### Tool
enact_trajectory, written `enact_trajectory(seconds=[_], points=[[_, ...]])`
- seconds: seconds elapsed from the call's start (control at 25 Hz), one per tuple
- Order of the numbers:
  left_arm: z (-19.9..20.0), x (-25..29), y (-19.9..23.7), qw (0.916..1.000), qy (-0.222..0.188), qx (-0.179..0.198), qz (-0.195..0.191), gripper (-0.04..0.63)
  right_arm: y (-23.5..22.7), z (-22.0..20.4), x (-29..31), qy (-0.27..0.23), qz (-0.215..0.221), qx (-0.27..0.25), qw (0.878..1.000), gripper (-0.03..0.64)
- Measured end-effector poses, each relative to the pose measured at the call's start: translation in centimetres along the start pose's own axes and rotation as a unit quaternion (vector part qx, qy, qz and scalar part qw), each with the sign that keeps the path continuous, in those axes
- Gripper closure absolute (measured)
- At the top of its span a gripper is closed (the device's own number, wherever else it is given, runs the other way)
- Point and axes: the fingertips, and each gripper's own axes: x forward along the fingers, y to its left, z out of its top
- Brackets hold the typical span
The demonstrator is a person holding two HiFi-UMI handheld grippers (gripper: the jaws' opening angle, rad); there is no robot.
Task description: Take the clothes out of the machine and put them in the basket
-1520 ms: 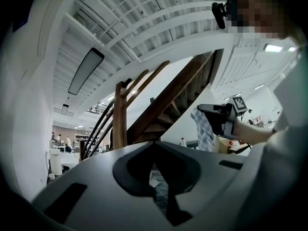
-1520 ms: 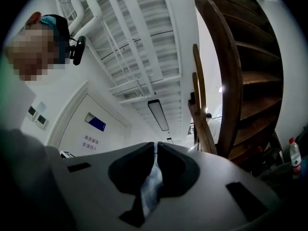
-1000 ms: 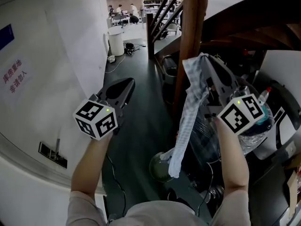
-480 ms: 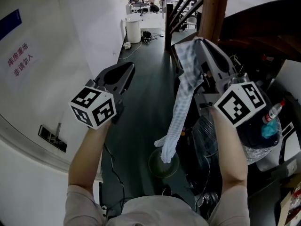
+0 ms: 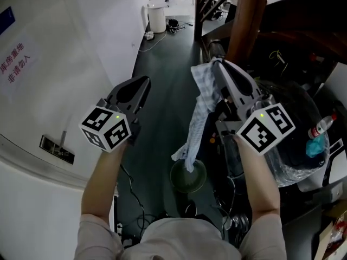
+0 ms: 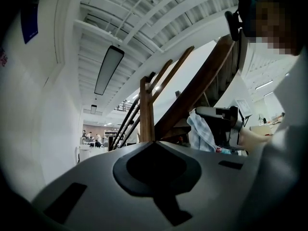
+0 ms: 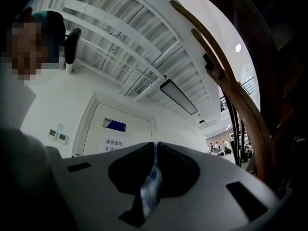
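Close below, a round green basket [image 5: 188, 179] sits on the dark floor [image 5: 168, 80]. The lower end of a checked cloth [image 5: 198, 118] hangs right over it; I cannot tell whether it touches. The cloth's top is grasped in the right tongs [image 5: 216, 65], with the jaws pressed on the fabric. The left tongs [image 5: 142, 83] are clenched on nothing, apart from the cloth. Beyond stands a wooden post [image 5: 246, 20], and farther off a white bin [image 5: 157, 16].

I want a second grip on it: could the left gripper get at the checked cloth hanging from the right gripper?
Probably yes: only open air separates the left gripper from the checked cloth below the right gripper, though the left jaws, now shut, must open first.
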Motion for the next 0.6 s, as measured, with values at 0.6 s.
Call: enact_trajectory(seconds=[0.6], points=[[-8.8,1.0,-3.0,0.9992,0.034,-0.018,0.008,0.574,-1.4,-7.4,-4.5,0.035,0.016,0.079,0.996,0.586]])
